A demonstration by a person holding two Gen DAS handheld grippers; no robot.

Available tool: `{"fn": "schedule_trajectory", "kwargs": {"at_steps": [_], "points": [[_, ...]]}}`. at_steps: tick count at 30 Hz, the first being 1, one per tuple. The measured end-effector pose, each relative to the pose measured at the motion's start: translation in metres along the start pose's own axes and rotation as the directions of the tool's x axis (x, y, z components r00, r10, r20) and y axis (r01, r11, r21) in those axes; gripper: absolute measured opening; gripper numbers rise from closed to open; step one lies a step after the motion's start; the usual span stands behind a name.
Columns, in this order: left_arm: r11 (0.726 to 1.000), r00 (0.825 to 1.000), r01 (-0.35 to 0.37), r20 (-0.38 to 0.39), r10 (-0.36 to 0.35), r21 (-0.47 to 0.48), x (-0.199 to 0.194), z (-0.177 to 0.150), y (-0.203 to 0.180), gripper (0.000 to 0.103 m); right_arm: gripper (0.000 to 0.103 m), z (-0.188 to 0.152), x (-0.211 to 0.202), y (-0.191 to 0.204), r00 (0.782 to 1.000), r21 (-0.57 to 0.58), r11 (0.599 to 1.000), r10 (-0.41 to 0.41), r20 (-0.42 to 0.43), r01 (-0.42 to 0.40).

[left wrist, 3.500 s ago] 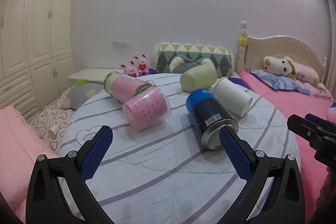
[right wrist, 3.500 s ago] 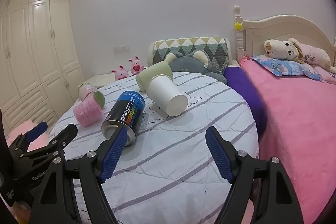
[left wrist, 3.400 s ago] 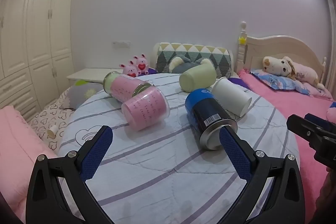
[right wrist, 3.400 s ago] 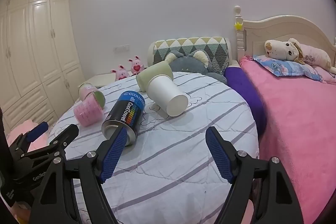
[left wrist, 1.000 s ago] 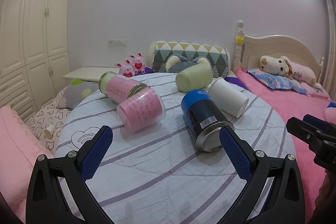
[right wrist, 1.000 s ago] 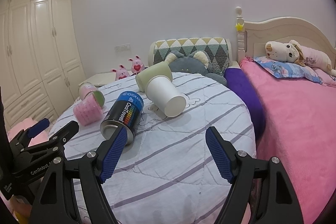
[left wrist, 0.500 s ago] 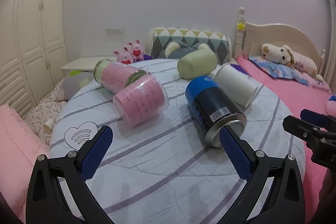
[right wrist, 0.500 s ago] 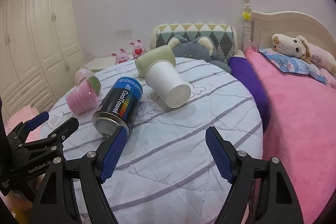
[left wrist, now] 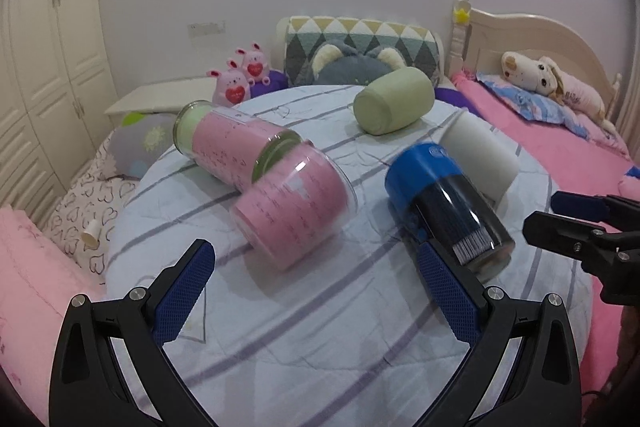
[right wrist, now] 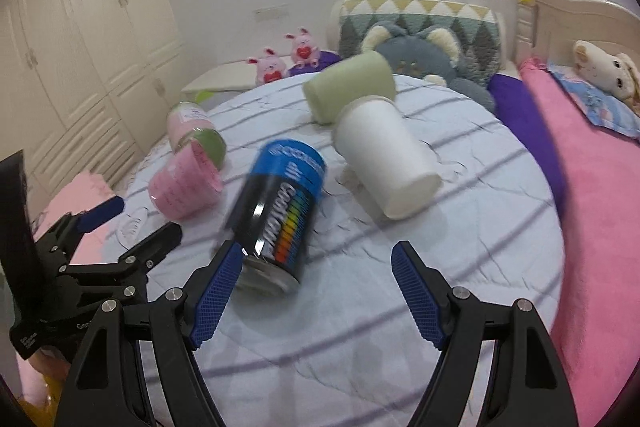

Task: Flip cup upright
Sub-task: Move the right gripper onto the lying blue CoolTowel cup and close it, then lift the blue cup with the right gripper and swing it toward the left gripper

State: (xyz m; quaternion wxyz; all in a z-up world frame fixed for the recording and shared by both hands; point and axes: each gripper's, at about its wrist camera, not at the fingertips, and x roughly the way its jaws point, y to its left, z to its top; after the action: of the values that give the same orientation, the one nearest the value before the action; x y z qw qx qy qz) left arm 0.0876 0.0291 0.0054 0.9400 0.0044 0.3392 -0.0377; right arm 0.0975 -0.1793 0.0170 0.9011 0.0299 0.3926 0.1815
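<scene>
Several cups lie on their sides on a round table with a striped cloth (left wrist: 320,347). A pink clear cup (left wrist: 292,211) lies ahead of my open left gripper (left wrist: 316,283); it also shows in the right wrist view (right wrist: 184,187). A blue and black can-shaped cup (left wrist: 448,211) lies by the left gripper's right finger and, in the right wrist view (right wrist: 280,215), just ahead of the left finger of my open right gripper (right wrist: 316,283). A white cup (right wrist: 384,163), a green cup (right wrist: 348,91) and a pink jar (left wrist: 232,147) lie farther back.
A pink bed (right wrist: 600,187) with a plush dog (left wrist: 548,75) runs along the right. A patterned cushion (left wrist: 360,43), a grey plush (right wrist: 416,55) and two pink bunnies (left wrist: 240,75) sit behind the table. White wardrobes (left wrist: 40,67) stand on the left.
Both grippers have moved forward and down toward the table. The cups look larger and closer. No cup has been touched or moved.
</scene>
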Motion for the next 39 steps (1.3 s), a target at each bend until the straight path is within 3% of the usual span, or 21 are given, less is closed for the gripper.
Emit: {"fn": "schedule_trajectory", "kwargs": {"at_steps": [6, 15, 25, 31, 33, 39], "points": [[0.999, 0.999, -0.025, -0.041, 0.026, 0.022, 0.014, 0.022, 0.007, 0.103, 0.079, 0.026, 0.022, 0.009, 0.995, -0.012, 0.998, 0.061, -0.077, -0.062], [0.999, 0.990, -0.040, -0.134, 0.043, 0.024, 0.033, 0.041, 0.022, 0.103, 0.078, 0.049, 0.062, 0.009, 0.965, 0.068, 0.992, 0.116, -0.235, -0.103], [1.000, 0.974, -0.023, -0.224, 0.026, 0.017, 0.047, 0.048, 0.038, 0.103, 0.078, 0.062, 0.088, 0.018, 0.922, 0.046, 0.997, 0.070, -0.381, -0.057], [1.000, 0.963, 0.000, -0.268, 0.002, 0.009, 0.053, 0.042, 0.038, 0.103, 0.078, 0.054, 0.109, 0.011, 0.862, 0.105, 0.993, 0.095, -0.499, -0.048], [1.000, 0.960, -0.001, -0.278, 0.004, 0.014, 0.053, 0.038, 0.038, 0.103, 0.072, 0.050, 0.113, 0.012, 0.849, 0.108, 0.993, 0.095, -0.519, -0.045], [1.000, 0.957, -0.002, -0.289, 0.008, 0.022, 0.049, 0.034, 0.034, 0.103, 0.068, 0.050, 0.104, 0.009, 0.848, 0.132, 0.989, 0.120, -0.516, -0.060]]}}
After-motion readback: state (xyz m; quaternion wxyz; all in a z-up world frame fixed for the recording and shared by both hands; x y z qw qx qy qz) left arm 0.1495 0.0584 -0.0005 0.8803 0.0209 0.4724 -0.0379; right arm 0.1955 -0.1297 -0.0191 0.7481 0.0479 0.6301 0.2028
